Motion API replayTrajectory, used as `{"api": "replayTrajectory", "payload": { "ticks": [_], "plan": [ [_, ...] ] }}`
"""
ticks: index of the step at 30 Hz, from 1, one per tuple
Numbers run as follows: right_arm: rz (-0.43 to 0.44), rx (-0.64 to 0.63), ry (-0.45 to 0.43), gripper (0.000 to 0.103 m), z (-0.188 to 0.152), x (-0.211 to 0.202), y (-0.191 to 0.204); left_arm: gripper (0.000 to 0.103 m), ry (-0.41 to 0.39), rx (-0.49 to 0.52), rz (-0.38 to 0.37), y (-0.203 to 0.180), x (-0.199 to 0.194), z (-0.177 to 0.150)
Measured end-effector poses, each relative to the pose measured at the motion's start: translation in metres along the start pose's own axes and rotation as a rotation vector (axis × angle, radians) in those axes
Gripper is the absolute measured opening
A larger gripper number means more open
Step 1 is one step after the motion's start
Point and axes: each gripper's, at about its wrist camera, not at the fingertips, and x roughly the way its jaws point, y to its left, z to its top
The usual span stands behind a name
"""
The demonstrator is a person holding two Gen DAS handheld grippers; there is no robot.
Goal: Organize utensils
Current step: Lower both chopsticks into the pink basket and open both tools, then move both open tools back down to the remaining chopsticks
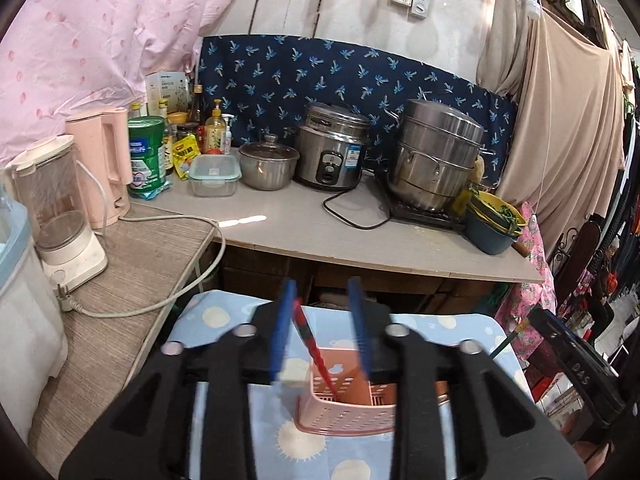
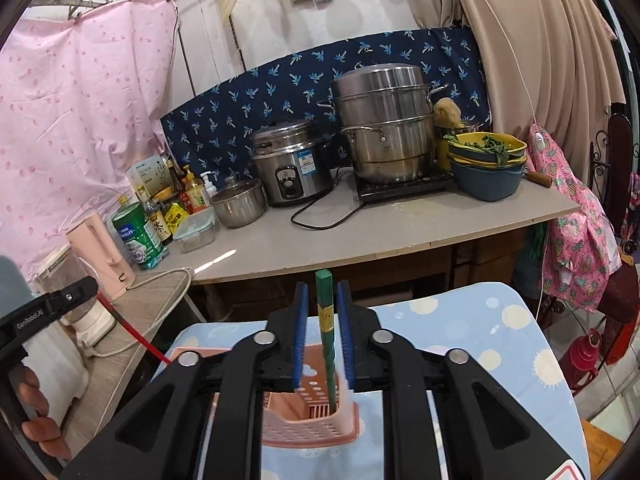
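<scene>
A pink perforated utensil basket (image 1: 344,408) stands on a small table with a blue sun-print cloth (image 1: 224,320); it also shows in the right wrist view (image 2: 308,424). A red chopstick (image 1: 314,348) stands tilted in the basket, between the blue pads of my open left gripper (image 1: 322,296), touching neither that I can see. A green chopstick (image 2: 326,332) stands upright in the basket between the pads of my open right gripper (image 2: 322,292). The left gripper body (image 2: 44,312) and the red chopstick (image 2: 132,332) show at the left of the right wrist view.
A counter (image 1: 304,232) behind holds a rice cooker (image 1: 332,148), a steel steamer (image 1: 436,156), a small lidded pot (image 1: 268,164), a plastic box (image 1: 214,174), bottles, a green tin (image 1: 146,152) and stacked bowls (image 1: 494,220). A pink kettle (image 1: 106,160) and a blender (image 1: 60,208) stand on the left table.
</scene>
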Motion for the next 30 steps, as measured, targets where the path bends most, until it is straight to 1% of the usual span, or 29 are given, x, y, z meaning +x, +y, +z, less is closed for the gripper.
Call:
{"api": "replayTrajectory", "payload": {
  "ticks": [2, 5, 6, 8, 10, 12, 15, 17, 19, 22, 25, 27, 30],
  "plan": [
    [0.005, -0.001, -0.013, 0.025, -0.004, -0.016, 0.000, 0.035, -0.013, 0.013, 0.002, 0.000, -0.011, -0.004],
    [0.008, -0.017, -0.030, 0.032, -0.015, -0.046, 0.003, 0.036, -0.018, 0.038, 0.006, 0.003, -0.034, -0.015],
    [0.009, -0.019, -0.029, 0.035, -0.021, -0.056, 0.004, 0.036, -0.015, 0.045, 0.011, 0.004, -0.043, -0.022],
    [0.013, -0.021, -0.019, 0.037, -0.034, -0.074, 0.004, 0.037, 0.001, 0.051, 0.009, 0.008, -0.058, -0.035],
    [0.011, -0.021, 0.000, 0.038, -0.050, -0.091, 0.003, 0.037, 0.030, 0.068, 0.016, 0.012, -0.072, -0.055],
    [0.006, -0.014, 0.030, 0.038, -0.071, -0.106, 0.000, 0.037, 0.050, 0.083, 0.040, 0.016, -0.083, -0.075],
    [-0.012, 0.005, 0.077, 0.038, -0.105, -0.126, -0.007, 0.037, 0.110, 0.078, 0.042, 0.025, -0.097, -0.110],
    [-0.011, 0.030, 0.117, 0.038, -0.129, -0.136, -0.014, 0.037, 0.152, 0.073, 0.057, 0.031, -0.104, -0.134],
    [-0.033, 0.023, 0.150, 0.038, -0.152, -0.144, -0.016, 0.037, 0.183, 0.069, 0.076, 0.036, -0.111, -0.158],
    [-0.051, 0.010, 0.210, 0.038, -0.184, -0.152, -0.017, 0.037, 0.233, 0.077, 0.092, 0.040, -0.119, -0.189],
    [-0.065, -0.007, 0.254, 0.038, -0.211, -0.159, -0.019, 0.037, 0.257, 0.118, 0.129, 0.040, -0.127, -0.219],
    [-0.065, -0.014, 0.287, 0.038, -0.228, -0.160, -0.017, 0.037, 0.281, 0.137, 0.131, 0.039, -0.132, -0.235],
    [-0.066, -0.023, 0.323, 0.038, -0.253, -0.161, -0.015, 0.037, 0.314, 0.135, 0.123, 0.042, -0.136, -0.254]
  ]
}}
